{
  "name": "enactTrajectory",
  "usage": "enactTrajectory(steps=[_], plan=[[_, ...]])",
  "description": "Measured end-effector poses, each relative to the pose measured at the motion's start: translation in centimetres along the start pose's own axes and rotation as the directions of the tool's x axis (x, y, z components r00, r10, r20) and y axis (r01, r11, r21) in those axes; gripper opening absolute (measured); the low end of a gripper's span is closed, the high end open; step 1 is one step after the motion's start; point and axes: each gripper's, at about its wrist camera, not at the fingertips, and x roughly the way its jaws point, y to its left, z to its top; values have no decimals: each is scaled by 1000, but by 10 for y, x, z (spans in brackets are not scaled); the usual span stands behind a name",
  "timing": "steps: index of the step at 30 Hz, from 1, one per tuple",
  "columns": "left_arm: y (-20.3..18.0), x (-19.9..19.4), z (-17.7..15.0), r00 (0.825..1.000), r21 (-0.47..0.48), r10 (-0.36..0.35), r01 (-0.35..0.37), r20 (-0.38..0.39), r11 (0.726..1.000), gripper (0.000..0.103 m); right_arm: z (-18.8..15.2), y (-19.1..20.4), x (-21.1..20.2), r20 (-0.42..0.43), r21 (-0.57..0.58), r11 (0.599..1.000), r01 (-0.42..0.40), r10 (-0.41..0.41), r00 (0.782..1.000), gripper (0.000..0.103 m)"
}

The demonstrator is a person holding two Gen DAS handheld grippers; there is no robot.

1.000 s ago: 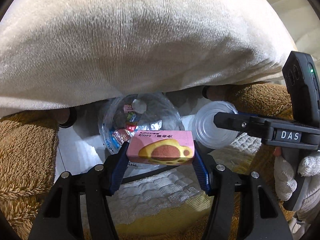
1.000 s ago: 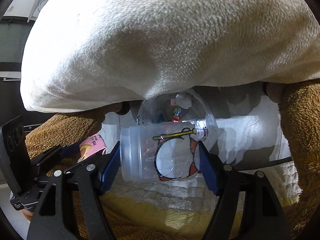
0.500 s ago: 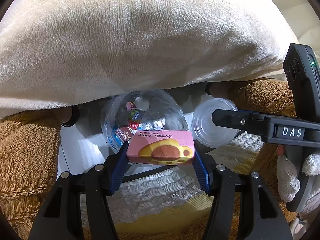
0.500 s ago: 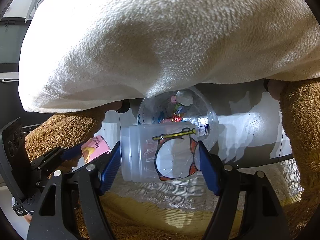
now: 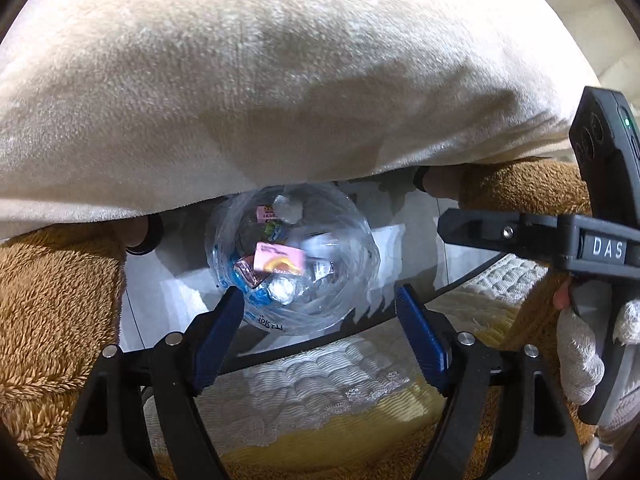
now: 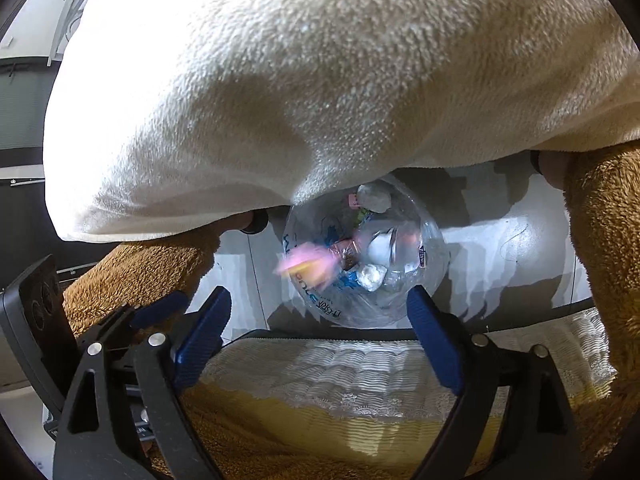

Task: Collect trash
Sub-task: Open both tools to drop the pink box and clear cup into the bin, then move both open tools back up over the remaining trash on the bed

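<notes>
A big cream plush (image 5: 280,92) fills the top of both views, with brown plush (image 5: 52,320) at the sides and a white lace cloth (image 6: 360,376) over yellow fabric below. Under the plush, on the pale floor (image 5: 168,292), stands a clear bag (image 5: 292,268) of trash, its mouth open toward both cameras.

The change: 1 second ago the left gripper (image 5: 320,320) pinched a pink box and the right gripper (image 6: 320,320) pinched a clear cup. Both sets of jaws have just been opening, and now nothing is between either pair; they stand wide and empty over the bag.

The pink box (image 5: 279,258) is now down in the bag among the wrappers, slightly blurred in the left view and strongly smeared in the right, so it looks caught mid-fall. The cup (image 6: 386,250) is hard to make out; a pale blurred shape inside the bag is probably it.

So 2 items appear delivered. Both grippers are free for more trash, though none is visible outside the bag here.
</notes>
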Motion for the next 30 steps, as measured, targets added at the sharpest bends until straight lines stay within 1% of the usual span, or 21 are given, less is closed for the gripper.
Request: enactTrajectory(steps=[5,10,12,17,21,24,26,28,30], plan=[[1,-3,1,1000,1,-8,8,13,1000,77,-1,5,1,-5,-16,1000,2,-2,1000,88],[0,-11,1,999,13,-27,26,41,1000,77,-2,8,-5,12,-44,999,-6,6,1000,88],[-1,-15,1,998,26,-23,22,60,999,77,-3,10,-9,23,-60,998,-11,13,1000,88],[1,-26,1,993,30,-47,44,104,999,77,-4,12,-19,48,-91,995,-28,32,998,88],[-1,-35,2,988,56,-64,56,143,997,77,-5,12,-29,75,-114,992,-50,59,995,88],[-2,-48,2,976,78,-89,75,198,994,77,-6,11,-42,131,-134,988,-80,97,987,87],[-3,-57,2,966,90,-88,68,245,994,77,-9,14,-54,176,-177,980,-94,126,976,87],[-7,-69,0,949,113,-80,48,305,992,77,-12,17,-65,217,-212,969,-126,172,961,87],[-8,-79,-2,930,133,-93,48,355,990,77,-14,21,-76,251,-252,957,-148,212,944,87]])
